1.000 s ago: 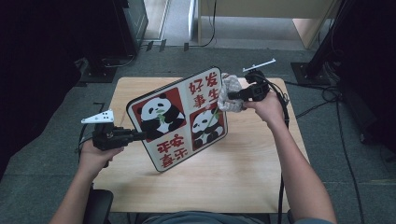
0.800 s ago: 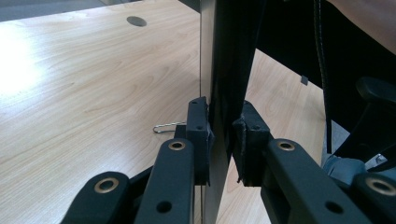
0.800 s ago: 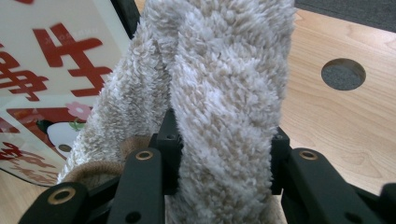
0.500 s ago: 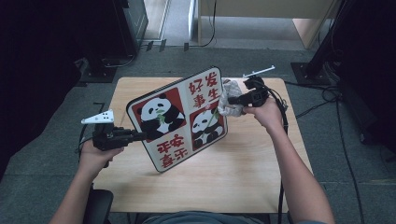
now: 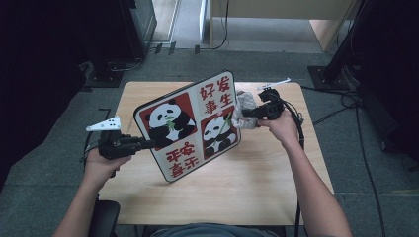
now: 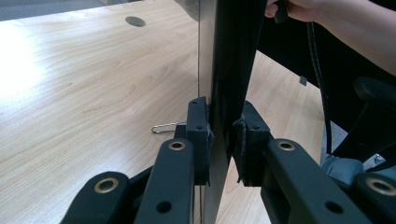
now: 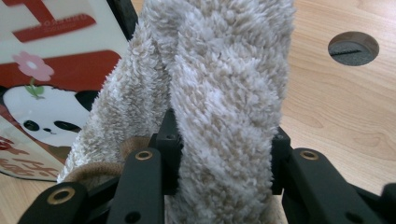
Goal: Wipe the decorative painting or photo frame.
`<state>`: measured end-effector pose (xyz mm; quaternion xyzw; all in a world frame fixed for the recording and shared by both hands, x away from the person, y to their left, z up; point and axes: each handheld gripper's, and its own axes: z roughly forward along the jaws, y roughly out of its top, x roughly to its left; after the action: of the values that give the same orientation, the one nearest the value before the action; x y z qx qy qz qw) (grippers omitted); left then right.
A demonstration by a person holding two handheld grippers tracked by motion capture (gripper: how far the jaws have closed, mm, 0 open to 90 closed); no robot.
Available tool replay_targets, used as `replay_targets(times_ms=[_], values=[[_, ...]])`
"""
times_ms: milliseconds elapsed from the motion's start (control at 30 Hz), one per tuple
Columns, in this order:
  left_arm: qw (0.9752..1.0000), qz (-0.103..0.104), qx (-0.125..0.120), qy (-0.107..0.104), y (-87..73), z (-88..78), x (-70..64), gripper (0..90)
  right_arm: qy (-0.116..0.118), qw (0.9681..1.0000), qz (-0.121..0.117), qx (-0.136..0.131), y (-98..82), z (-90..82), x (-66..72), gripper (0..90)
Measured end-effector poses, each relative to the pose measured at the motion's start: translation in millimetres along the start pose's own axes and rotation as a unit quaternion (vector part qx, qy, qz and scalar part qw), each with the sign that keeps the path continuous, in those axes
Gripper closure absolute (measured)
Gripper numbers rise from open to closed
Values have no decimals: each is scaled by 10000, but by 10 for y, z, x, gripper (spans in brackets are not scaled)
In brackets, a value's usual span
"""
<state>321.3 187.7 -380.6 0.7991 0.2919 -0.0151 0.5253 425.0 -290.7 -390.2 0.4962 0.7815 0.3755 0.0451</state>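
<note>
A flat board printed with pandas and red characters [image 5: 190,126] stands tilted above the wooden table [image 5: 257,187]. My left gripper [image 5: 144,143] is shut on its left edge; in the left gripper view the board's dark edge [image 6: 229,70] runs up between the pads [image 6: 201,135] of the left gripper [image 6: 223,142]. My right gripper [image 5: 247,114] is shut on a fluffy beige cloth [image 5: 243,109] that rests against the board's right side. In the right gripper view the cloth [image 7: 219,93] bulges between the jaws of the right gripper [image 7: 222,156], with the panda board [image 7: 51,84] just behind at left.
A round cable hole [image 7: 352,48] is cut in the tabletop near the cloth. A small wire clip [image 6: 166,127] lies on the table past the left jaws. Cables [image 5: 346,106] trail on the floor to the right, and dark equipment [image 5: 54,59] stands at the left.
The right gripper with the cloth has slid a little down along the board's right side. The left gripper and the board have stayed where they were.
</note>
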Motion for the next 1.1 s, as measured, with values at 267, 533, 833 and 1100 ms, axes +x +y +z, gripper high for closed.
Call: replay_targets(times_ms=[267,533,833,1100], values=[[10000,-13,-9,-13,2,8,7,786,33,10000,56,-47,-120,60,-48,619],[10000,-19,-42,51,-13,10,-16,785,47,9999,88,-90,-250,139,-96,619],[9999,-4,-59,116,-29,8,-58,786,-86,9998,127,-145,-416,227,-89,619],[9999,3,-77,140,-33,10,-56,786,-32,9998,174,-108,-543,279,-144,620]])
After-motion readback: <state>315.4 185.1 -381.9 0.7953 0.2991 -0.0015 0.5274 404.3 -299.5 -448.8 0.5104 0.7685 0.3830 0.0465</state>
